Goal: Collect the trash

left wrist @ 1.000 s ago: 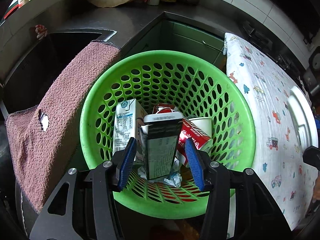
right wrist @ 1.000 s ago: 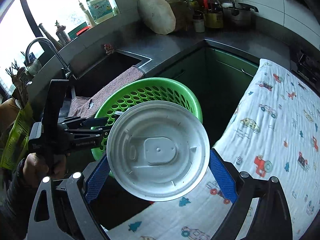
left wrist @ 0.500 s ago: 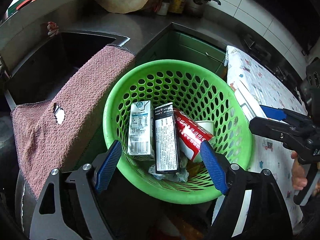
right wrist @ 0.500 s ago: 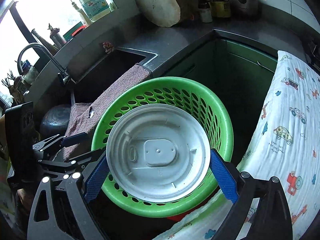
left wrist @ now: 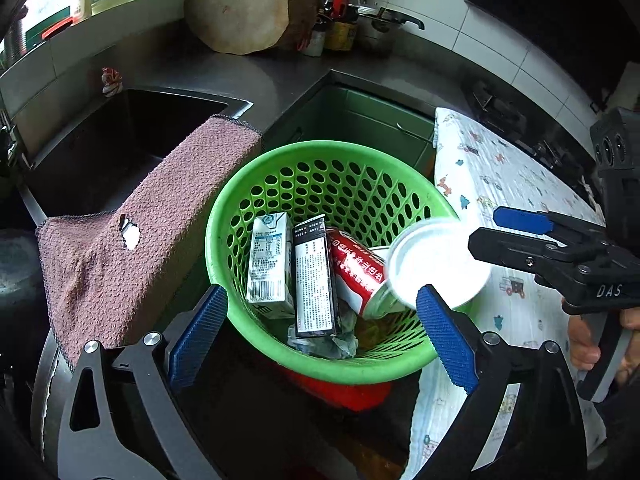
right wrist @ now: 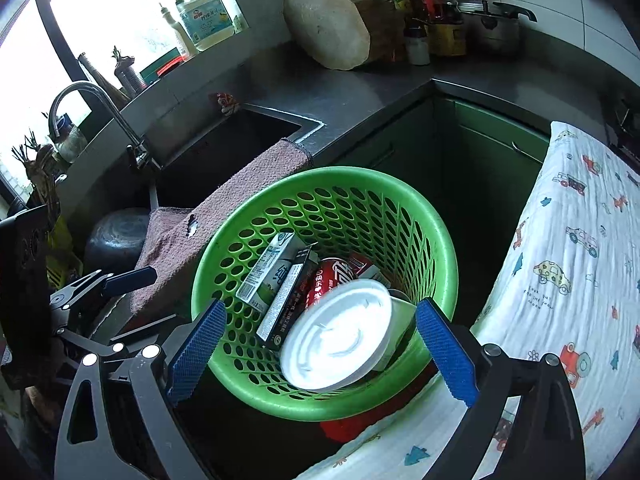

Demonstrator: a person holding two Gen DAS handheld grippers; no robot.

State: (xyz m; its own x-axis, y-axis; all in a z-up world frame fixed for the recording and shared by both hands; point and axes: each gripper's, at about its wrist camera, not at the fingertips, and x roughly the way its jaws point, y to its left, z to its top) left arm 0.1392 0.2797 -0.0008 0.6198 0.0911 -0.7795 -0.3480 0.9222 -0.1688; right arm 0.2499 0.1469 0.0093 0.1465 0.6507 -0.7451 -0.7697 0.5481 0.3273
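Observation:
A green perforated basket [left wrist: 280, 184] [right wrist: 436, 236] holds a white milk carton [left wrist: 269, 264] [right wrist: 264, 270], a dark carton [left wrist: 314, 280] [right wrist: 286, 300], a red can [left wrist: 356, 268] [right wrist: 330, 276] and crumpled paper [left wrist: 324, 342]. A white round plastic lid [left wrist: 438, 262] [right wrist: 338, 338] is free of the jaws at the basket's near right side, on top of the trash. My left gripper [left wrist: 322, 338] is open and empty just outside the basket's near rim. My right gripper [right wrist: 316, 354] is open and empty above the near rim; it also shows in the left wrist view [left wrist: 520, 232].
A pink towel [left wrist: 132, 240] [right wrist: 224, 212] hangs over the sink edge left of the basket. A cloth with cartoon cars [left wrist: 500, 184] [right wrist: 568, 272] covers the surface on the right. A dark sink [left wrist: 104, 140], a tap [right wrist: 100, 112], a wooden block [left wrist: 240, 6] and bottles stand behind.
My right gripper moved over the basket, opened and let go of the white lid, which now lies in the basket. My left gripper opened wider and drew back from the dark carton.

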